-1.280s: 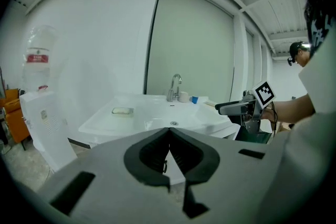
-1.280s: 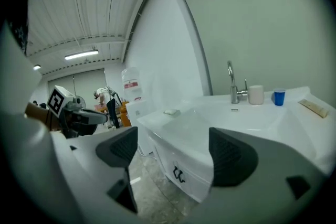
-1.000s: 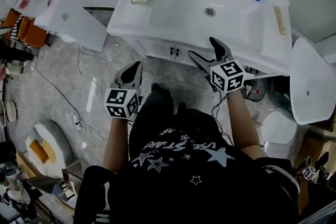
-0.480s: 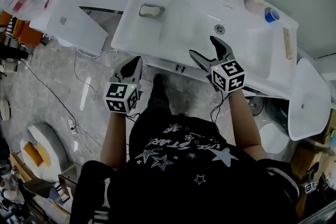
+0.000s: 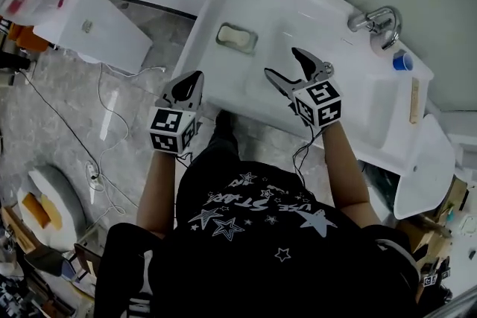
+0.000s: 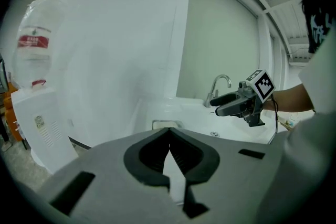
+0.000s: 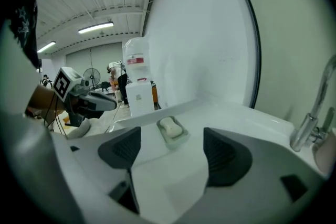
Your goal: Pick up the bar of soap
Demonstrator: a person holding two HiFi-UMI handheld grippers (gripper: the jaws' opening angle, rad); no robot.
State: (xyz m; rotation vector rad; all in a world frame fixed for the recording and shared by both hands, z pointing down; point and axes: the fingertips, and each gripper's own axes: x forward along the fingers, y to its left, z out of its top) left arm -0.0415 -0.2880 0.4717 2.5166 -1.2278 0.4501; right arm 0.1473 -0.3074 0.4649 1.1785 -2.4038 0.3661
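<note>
1. Grey tiled floor [image 5: 67, 108], with a thin white cable [image 5: 112, 97] trailing across it on the left.
2. White ceramic washbasin counter [image 5: 358, 78] runs diagonally across the upper head view. The person stands at its near edge.
3. White box-shaped water dispenser [image 5: 93, 26] stands left of the counter, apart from it. The left gripper view shows a clear bottle with a red label [image 6: 34, 52] on top.
4. Right gripper [image 5: 279, 61], black jaws with a marker cube, is over the counter's near part and pointing toward the left end. Fingers are spread wide and have just been closing a little. Nothing is pinched, only bare counter between them.
5. Left gripper [image 5: 195, 77], same build, is at the counter's near-left edge. Finger tips are pressed together, nothing held.
6. Chrome curved faucet [image 5: 376, 20] at the far rim of the basin.
7. Pale rectangular soap dish [image 5: 253, 46] on the counter's left end, left of the basin bowl.
8. Cream oblong bar of soap [image 5: 236, 36] lies flat in that dish. In the right gripper view it lines up with the gap between the spread jaws but sits beyond them, untouched. It is clear of both grippers.
9. Small blue round cup [image 5: 402, 61] just right of the faucet.
</note>
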